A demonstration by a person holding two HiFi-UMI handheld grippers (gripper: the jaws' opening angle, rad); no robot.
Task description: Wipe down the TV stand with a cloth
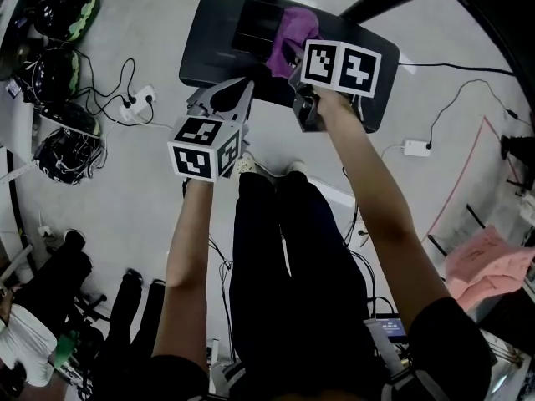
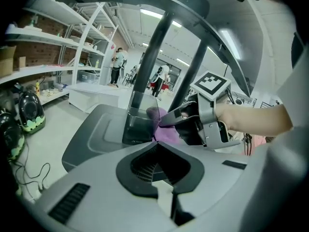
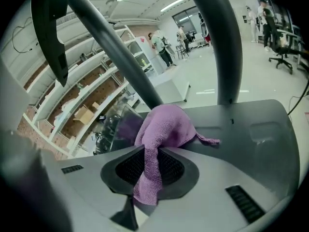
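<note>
Holding purple cloth (image 3: 164, 124) against the dark TV stand (image 1: 219, 36).
Clamped tight in right gripper (image 3: 144, 185) jaws, draped on the base; left gripper (image 2: 164, 199) jaws closed together, empty, just beside.

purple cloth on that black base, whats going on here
A person holds a gripper in each hand over the dark base of a TV stand. The right gripper is shut on a purple cloth, and the cloth's bunched end lies on the base beside the stand's post. The left gripper has its jaws together with nothing between them and hangs next to the right one, above the front part of the base.
</note>
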